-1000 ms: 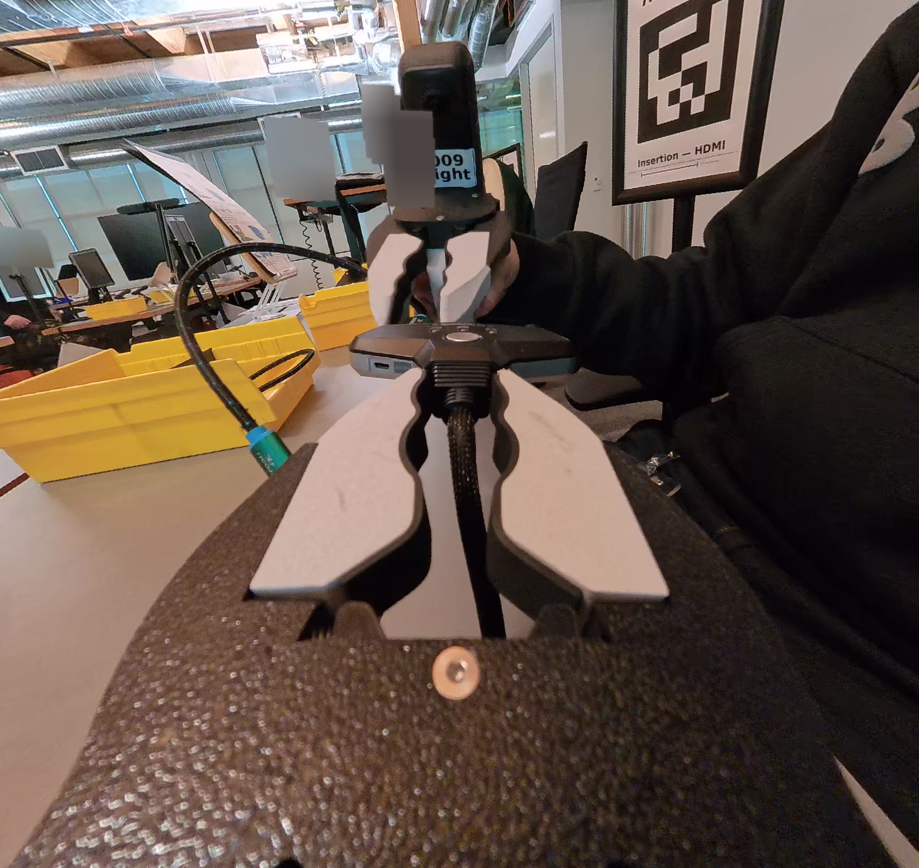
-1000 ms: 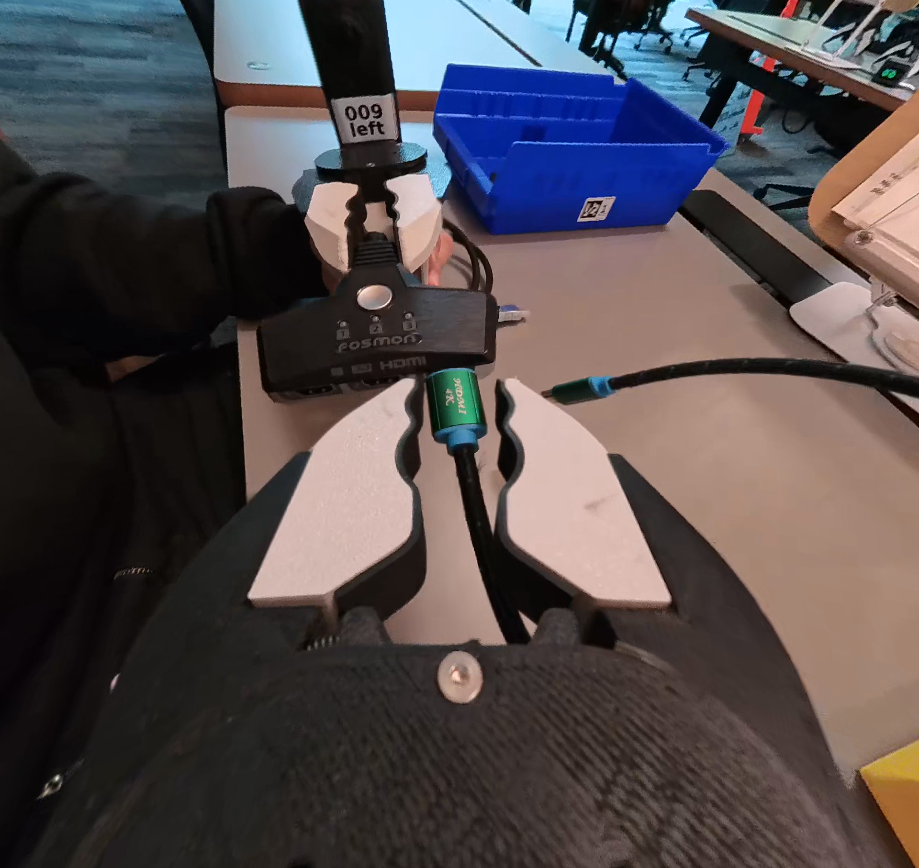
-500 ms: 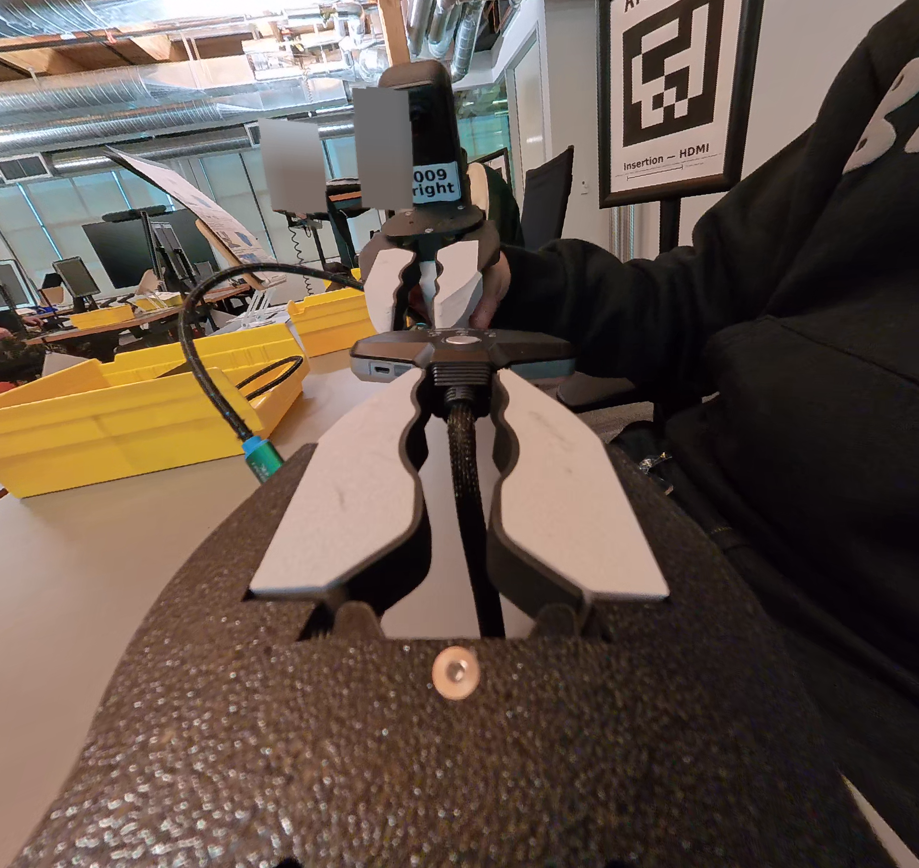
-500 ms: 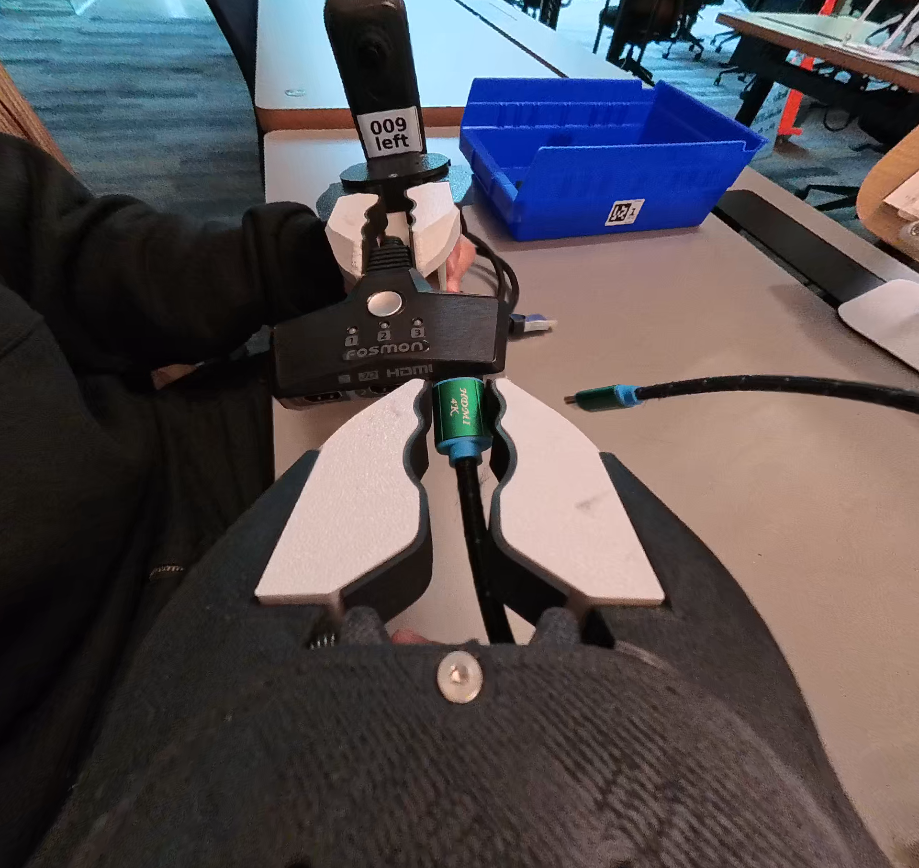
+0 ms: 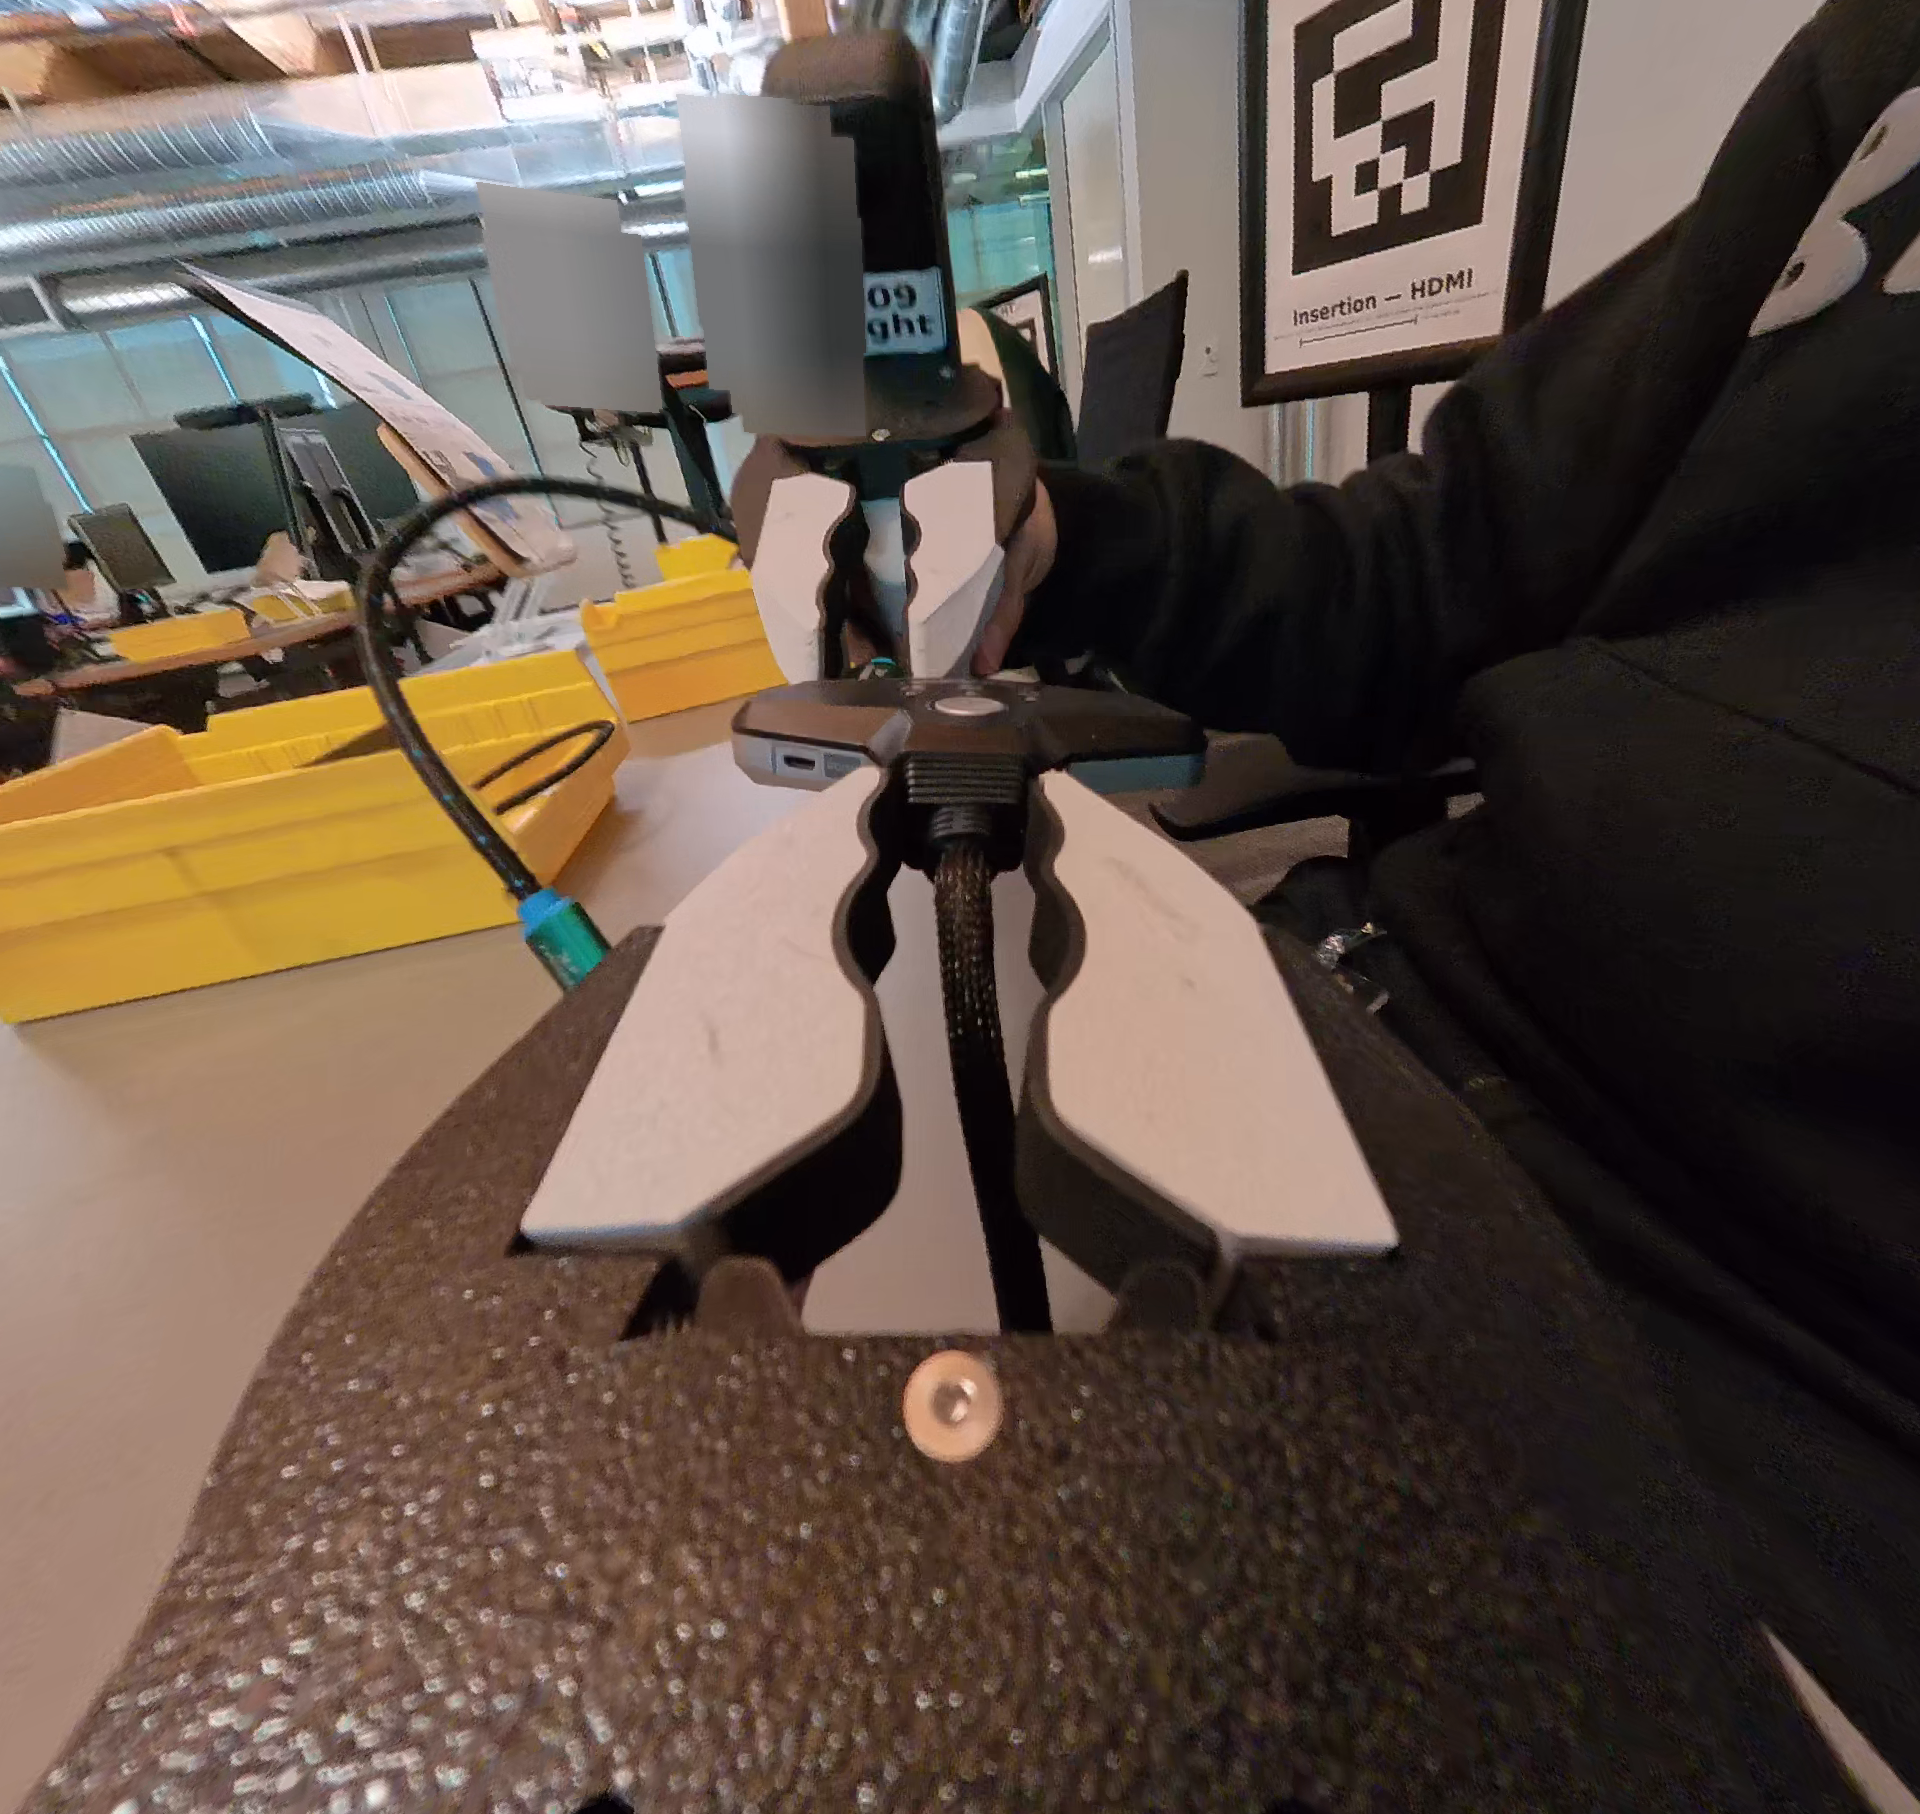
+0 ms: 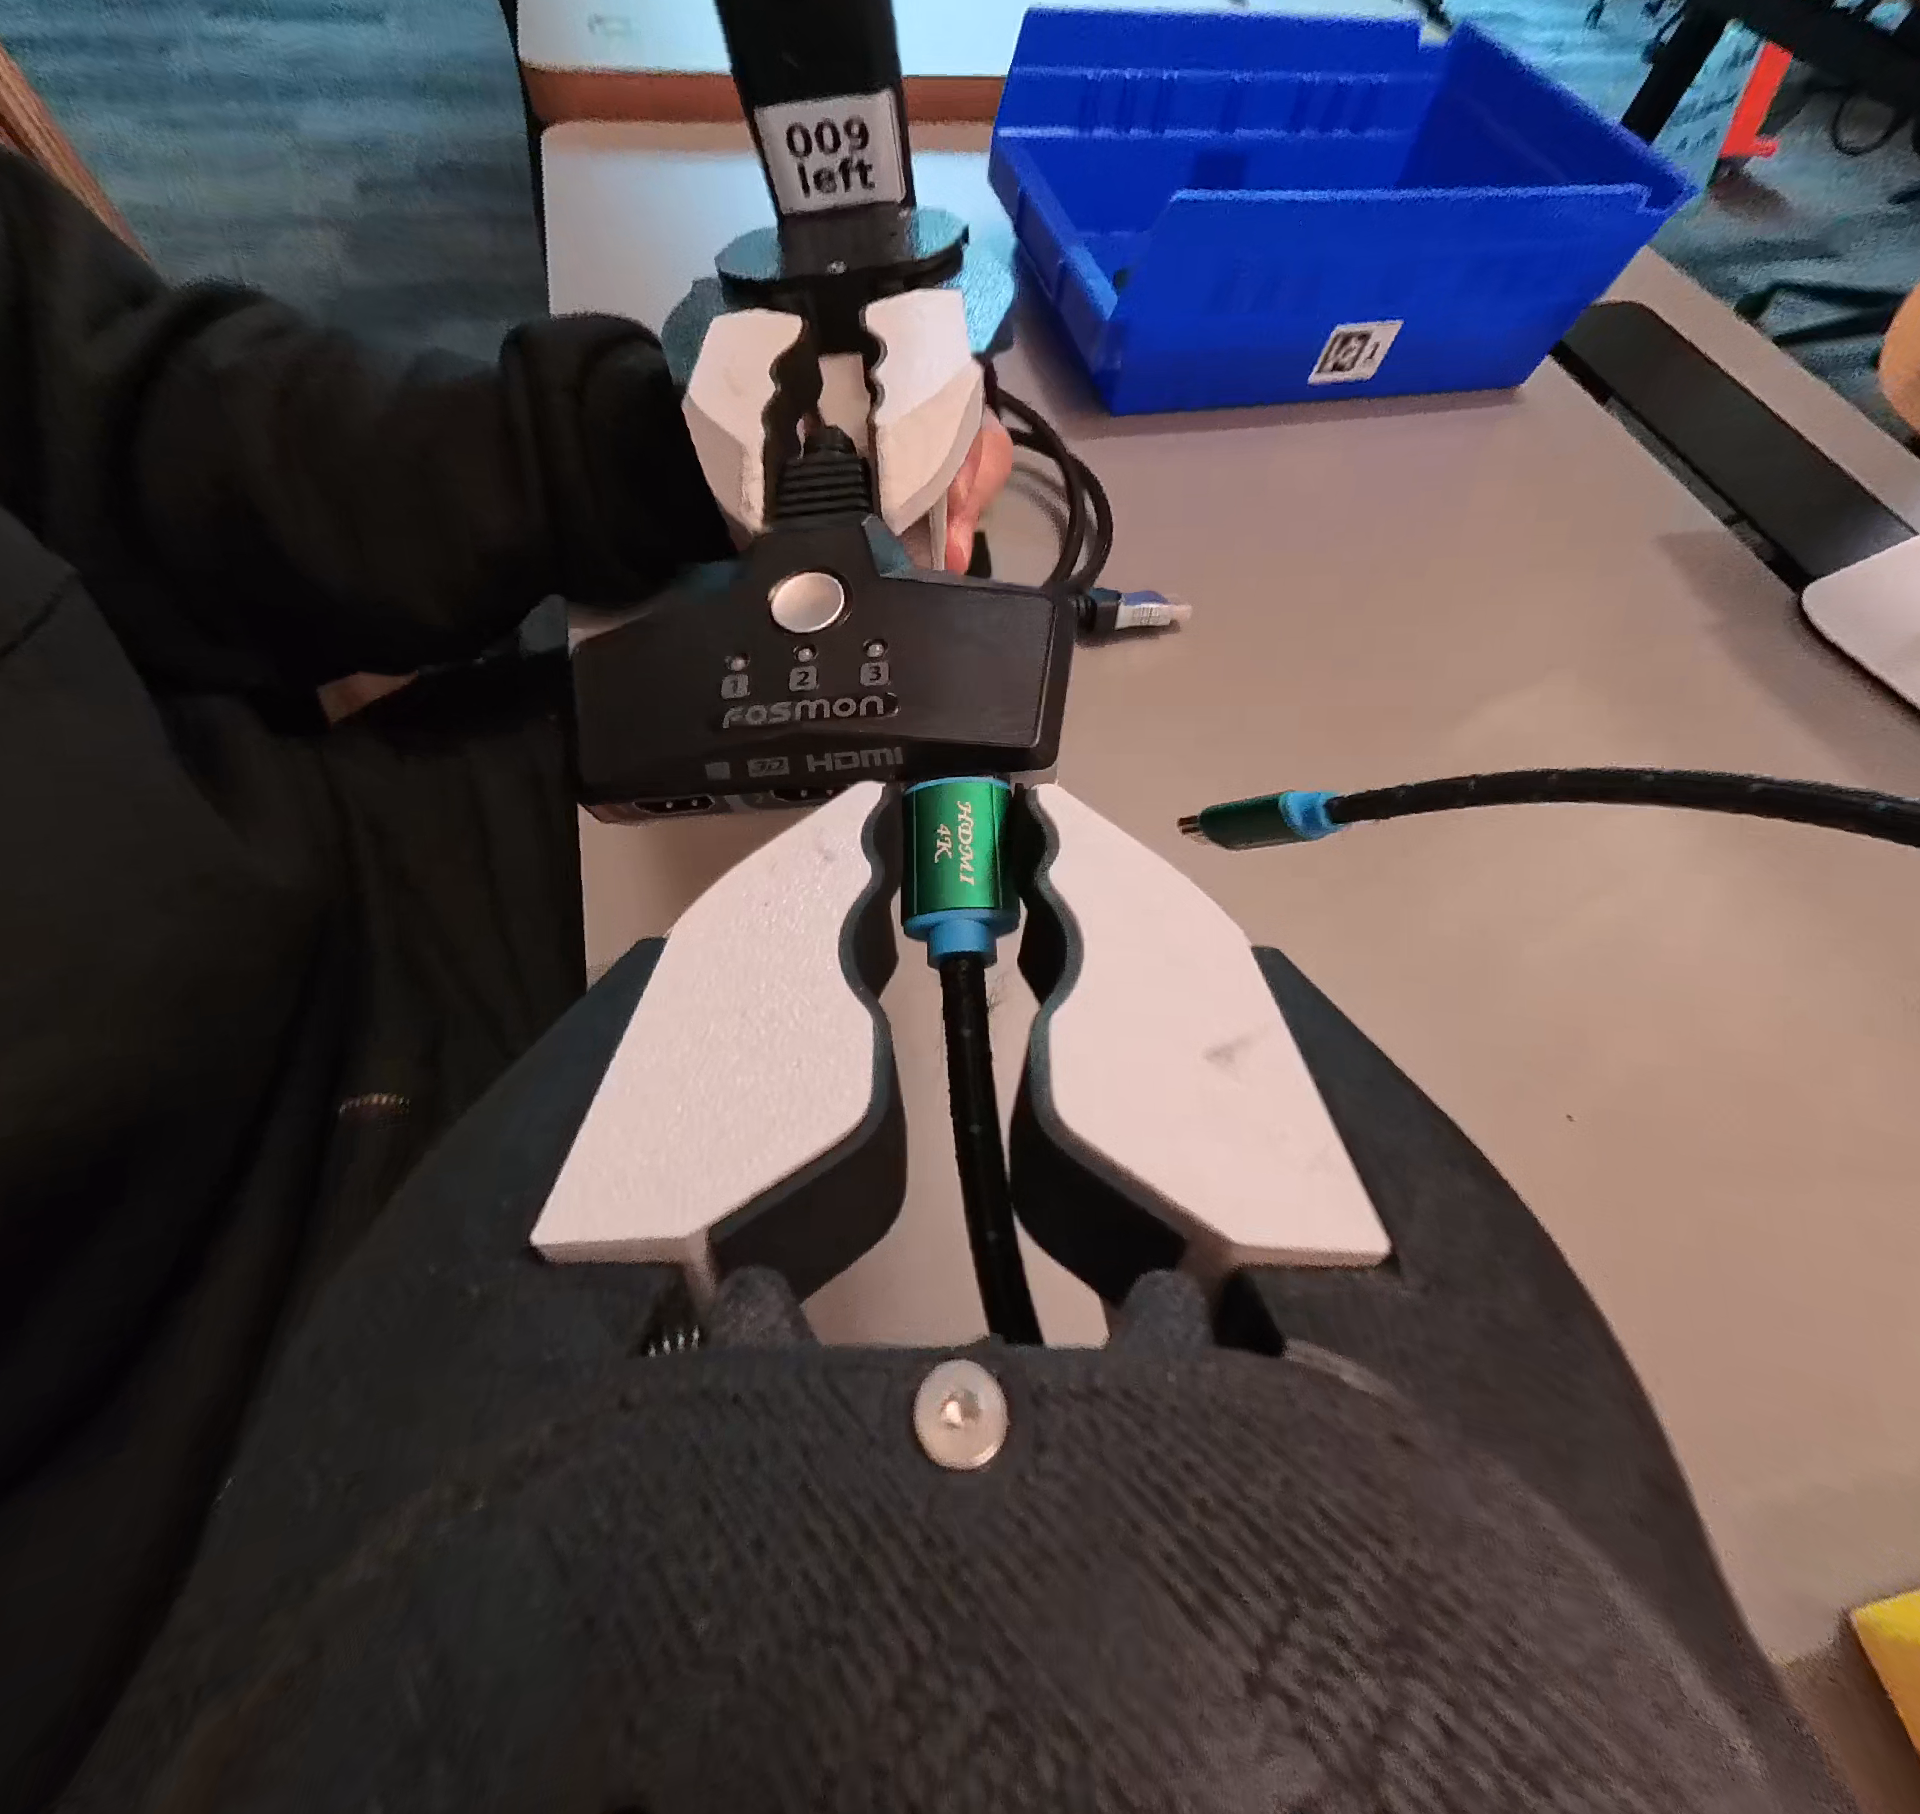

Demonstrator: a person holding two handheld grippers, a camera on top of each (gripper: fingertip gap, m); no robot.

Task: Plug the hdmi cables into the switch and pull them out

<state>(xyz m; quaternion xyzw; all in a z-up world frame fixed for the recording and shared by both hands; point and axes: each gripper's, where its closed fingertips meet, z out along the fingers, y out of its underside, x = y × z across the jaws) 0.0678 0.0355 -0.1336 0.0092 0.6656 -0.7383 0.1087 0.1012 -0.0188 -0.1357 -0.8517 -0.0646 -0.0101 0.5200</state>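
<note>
The black HDMI switch is held above the table edge between both grippers. My left gripper is shut on the ribbed collar of the switch's own braided cable. It also shows beyond the switch in the right wrist view. My right gripper is shut on a green HDMI plug. The plug's front end sits in the switch's right-hand port, and no metal tip shows. A second green plug lies loose on the table to the right. It also shows in the left wrist view.
A blue bin stands at the far right of the grey table. Yellow bins stand on the other side. A coiled black cable with a small connector lies behind the switch. The person's black sleeves flank the grippers.
My right gripper's fingers have closed in on the green plug and pushed nearer to the switch. The left gripper keeps its grip on the switch's cable collar.
</note>
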